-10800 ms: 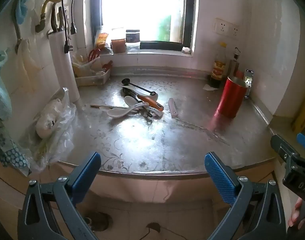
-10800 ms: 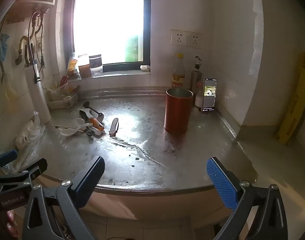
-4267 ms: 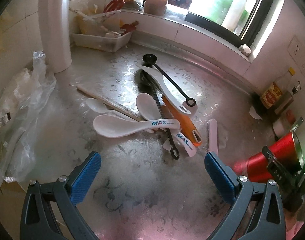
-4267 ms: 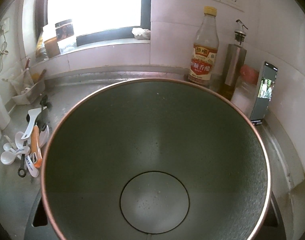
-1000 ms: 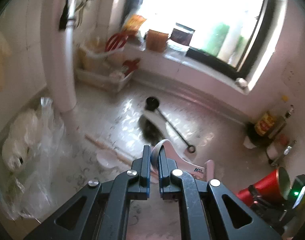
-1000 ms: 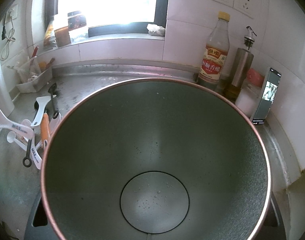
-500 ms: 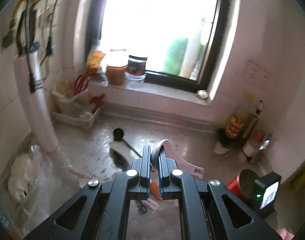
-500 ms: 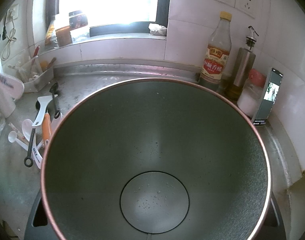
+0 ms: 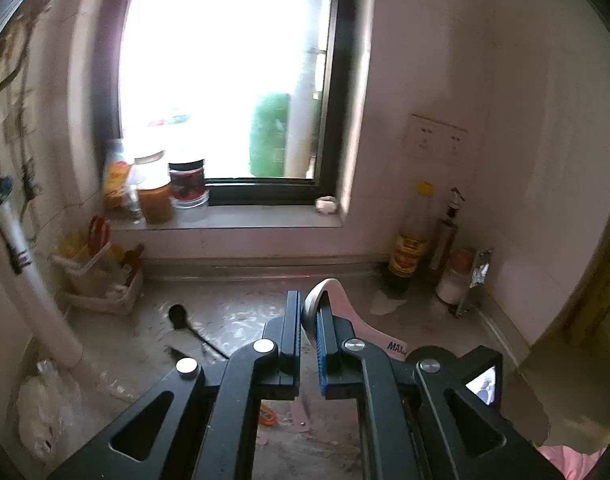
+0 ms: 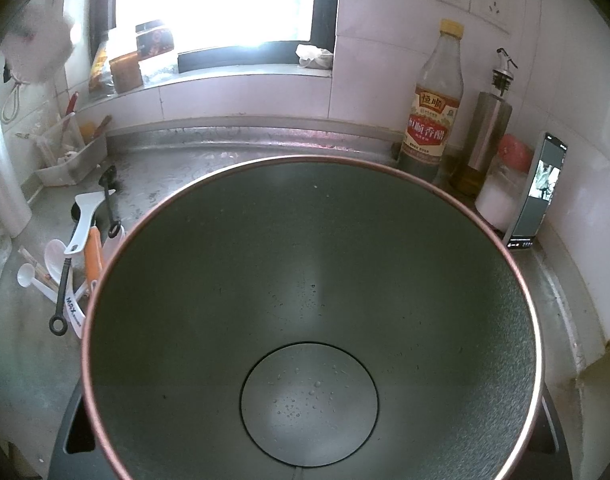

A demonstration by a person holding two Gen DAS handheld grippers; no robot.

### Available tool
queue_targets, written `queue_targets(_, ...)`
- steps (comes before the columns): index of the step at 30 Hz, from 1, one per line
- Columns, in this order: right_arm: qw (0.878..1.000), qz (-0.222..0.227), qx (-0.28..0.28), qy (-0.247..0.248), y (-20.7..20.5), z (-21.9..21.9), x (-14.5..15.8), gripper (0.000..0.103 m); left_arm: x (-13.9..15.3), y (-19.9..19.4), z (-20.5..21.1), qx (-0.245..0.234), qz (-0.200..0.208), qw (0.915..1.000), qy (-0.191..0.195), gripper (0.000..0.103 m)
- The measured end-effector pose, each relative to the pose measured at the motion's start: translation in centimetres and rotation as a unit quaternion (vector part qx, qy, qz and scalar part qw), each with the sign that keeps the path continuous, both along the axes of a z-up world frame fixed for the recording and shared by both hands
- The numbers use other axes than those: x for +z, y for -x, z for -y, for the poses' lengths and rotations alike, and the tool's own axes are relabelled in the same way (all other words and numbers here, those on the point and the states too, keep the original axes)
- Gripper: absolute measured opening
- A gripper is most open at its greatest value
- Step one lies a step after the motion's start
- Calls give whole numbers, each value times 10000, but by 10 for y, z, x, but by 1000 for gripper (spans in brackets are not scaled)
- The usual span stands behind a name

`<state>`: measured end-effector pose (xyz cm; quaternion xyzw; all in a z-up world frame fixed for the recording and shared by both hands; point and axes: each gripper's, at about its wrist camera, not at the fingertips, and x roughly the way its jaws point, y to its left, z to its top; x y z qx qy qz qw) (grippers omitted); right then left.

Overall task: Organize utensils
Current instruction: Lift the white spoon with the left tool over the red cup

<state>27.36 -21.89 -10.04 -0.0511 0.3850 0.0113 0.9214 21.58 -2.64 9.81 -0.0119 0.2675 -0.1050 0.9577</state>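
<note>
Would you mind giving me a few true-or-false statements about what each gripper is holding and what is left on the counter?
1. The left gripper is shut on a white spoon. True.
2. The red cup already contains utensils. False: it is empty, with only droplets inside.
3. An orange-handled utensil lies on the counter. True.
4. The vinegar bottle lies on its side. False: it stands upright by the wall.

Big metal cup (image 10: 311, 320) fills most of the view, copper-colored rim, water droplets on its bottom. Left of it on the steel counter (image 10: 21, 360) there's a pile of utensils (image 10: 79, 252): white spoons, an orange handle, a black ladle. Vinegar bottle (image 10: 433, 112) and phone (image 10: 539, 190) stand by the wall.
</note>
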Motion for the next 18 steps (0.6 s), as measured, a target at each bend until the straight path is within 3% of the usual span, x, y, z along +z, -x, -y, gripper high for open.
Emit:
queue_targets(12,10000,-25,63,20,-1,0,-1,89,-18,-22,50,-562,-337,9974,-311,6)
queue_targets(18,9999,-27,104,10,-2,0,-1,89,-29,-32,58,-713,-608,9953,-261,6)
